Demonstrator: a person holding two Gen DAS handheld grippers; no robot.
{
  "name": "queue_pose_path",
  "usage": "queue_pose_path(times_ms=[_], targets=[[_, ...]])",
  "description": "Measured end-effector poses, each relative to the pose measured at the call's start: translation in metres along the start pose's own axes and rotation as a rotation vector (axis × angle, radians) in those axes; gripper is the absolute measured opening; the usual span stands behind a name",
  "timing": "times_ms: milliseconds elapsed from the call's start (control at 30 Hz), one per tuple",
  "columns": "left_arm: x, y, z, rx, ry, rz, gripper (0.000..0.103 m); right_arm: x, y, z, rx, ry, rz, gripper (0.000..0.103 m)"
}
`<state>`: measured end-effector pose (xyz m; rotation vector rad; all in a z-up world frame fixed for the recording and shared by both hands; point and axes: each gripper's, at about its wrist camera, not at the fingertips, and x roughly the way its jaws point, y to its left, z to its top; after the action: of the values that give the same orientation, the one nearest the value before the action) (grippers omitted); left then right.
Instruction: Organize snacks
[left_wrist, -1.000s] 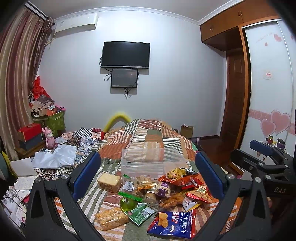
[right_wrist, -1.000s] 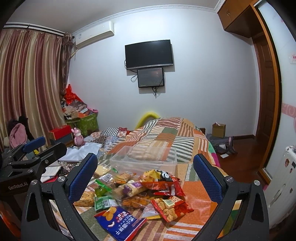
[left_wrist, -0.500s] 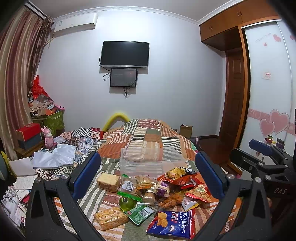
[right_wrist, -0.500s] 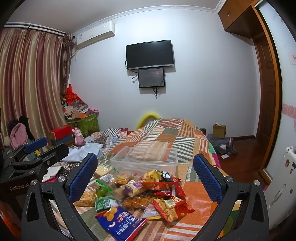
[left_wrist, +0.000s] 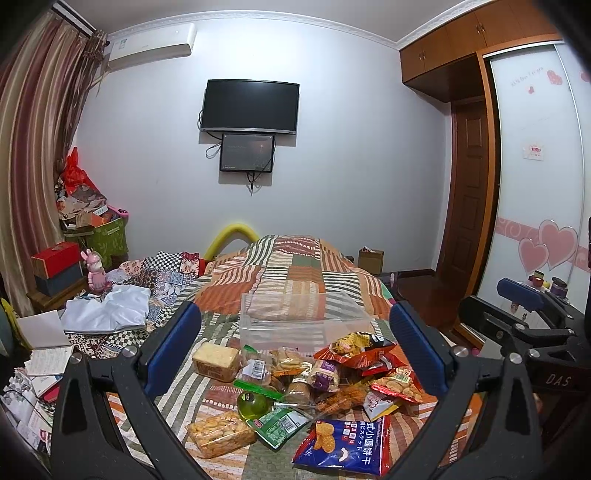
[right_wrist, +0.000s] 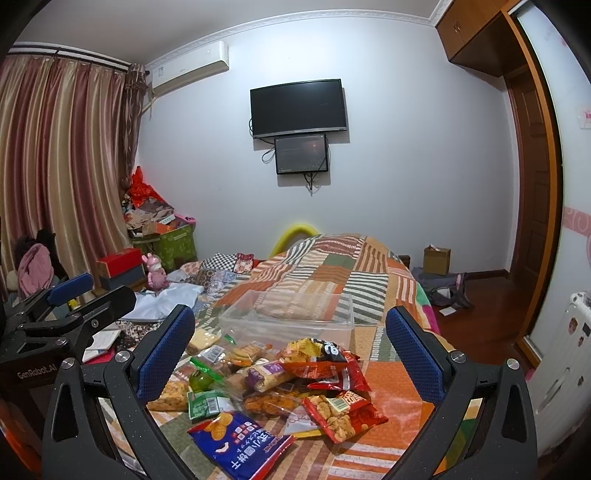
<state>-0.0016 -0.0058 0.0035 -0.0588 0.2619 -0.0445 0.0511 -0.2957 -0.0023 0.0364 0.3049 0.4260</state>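
Both tools hang over the near end of a bed (left_wrist: 284, 273) with a patchwork quilt, each with its blue pads spread wide and nothing between them. The left tool (left_wrist: 293, 347) frames the snack heap in its own view; the right tool (right_wrist: 290, 345) does the same in its own, and each shows at the edge of the other's picture (the right one at 3 o'clock in the left view, the left one at 9 o'clock in the right view).

The snacks lie in a loose pile on the quilt. A clear bin (left_wrist: 303, 321) (right_wrist: 286, 317) sits just beyond the pile at 12 o'clock, touching or nearly touching the farthest packets; I cannot tell whether it holds anything. Nearest the cameras is a blue bag (left_wrist: 345, 443) (right_wrist: 242, 443) at 6 o'clock. In the left view a tub of crackers (left_wrist: 219, 434) lies at 7 o'clock, with a green packet (left_wrist: 280, 424) between it and the blue bag, and a green ball (left_wrist: 253, 402) just behind that. A cake slice (left_wrist: 216, 360) sits at the pile's 10 o'clock edge. Red bags (left_wrist: 358, 350) overlap at 2 o'clock, and one red bag (right_wrist: 341, 411) lies at 4 o'clock in the right view, beside the blue one.

A TV (left_wrist: 251, 105) hangs on the far wall.
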Motion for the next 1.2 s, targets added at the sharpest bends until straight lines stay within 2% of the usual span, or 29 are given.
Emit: queue_pose_path(times_ms=[367,633,800,1033,1200], targets=[[0.010,0.006,-0.004,-0.008,0.020,-0.003,0.103,0.008,0.000,-0.001,-0.002,0.019,-0.003,0.103],[0.033,0.016,-0.017,-0.010,0.080,0.001,0.103,0.023,-0.006,-0.007,0.004,0.059,-0.020,0.103],[0.053,0.029,-0.034,-0.029,0.132,-0.010,0.103,0.043,-0.016,-0.020,0.019,0.122,-0.033,0.103],[0.095,0.058,-0.057,-0.046,0.252,0.031,0.103,0.073,-0.026,-0.039,-0.004,0.222,-0.047,0.103],[0.129,0.093,-0.064,-0.062,0.283,0.115,0.103,0.097,-0.032,-0.052,-0.002,0.310,-0.024,0.103]])
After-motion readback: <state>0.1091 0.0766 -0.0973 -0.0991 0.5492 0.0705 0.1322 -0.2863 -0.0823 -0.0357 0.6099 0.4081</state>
